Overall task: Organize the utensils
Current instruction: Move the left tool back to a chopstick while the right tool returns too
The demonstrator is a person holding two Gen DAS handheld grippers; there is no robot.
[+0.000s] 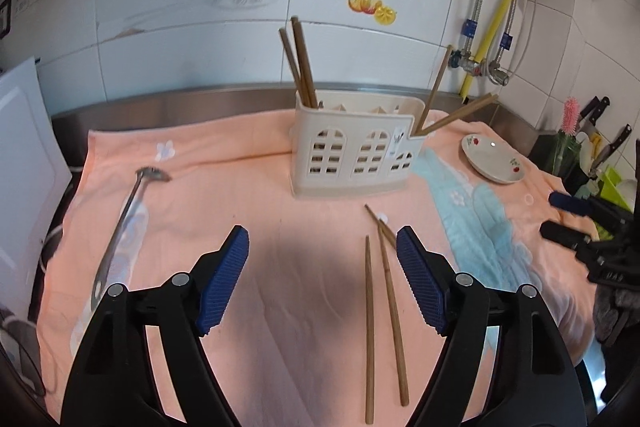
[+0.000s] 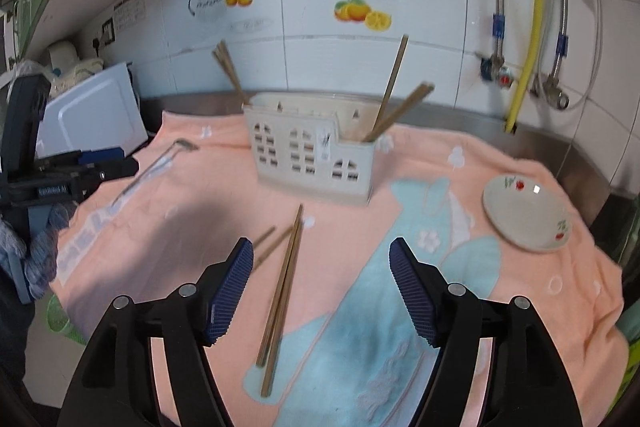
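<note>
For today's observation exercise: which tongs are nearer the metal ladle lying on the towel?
Left. The left tongs hang open just right of the ladle; the right tongs are farther right, beyond the loose chopsticks.

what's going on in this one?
A person with a gripper in each hand is sorting utensils on a towel-covered counter. Both the left gripper and right gripper are open and empty. The cream holder already has chopsticks at both ends. Loose chopsticks still lie on the towel, in front of the right gripper. A metal ladle and a small dish lie off to the sides.
</note>
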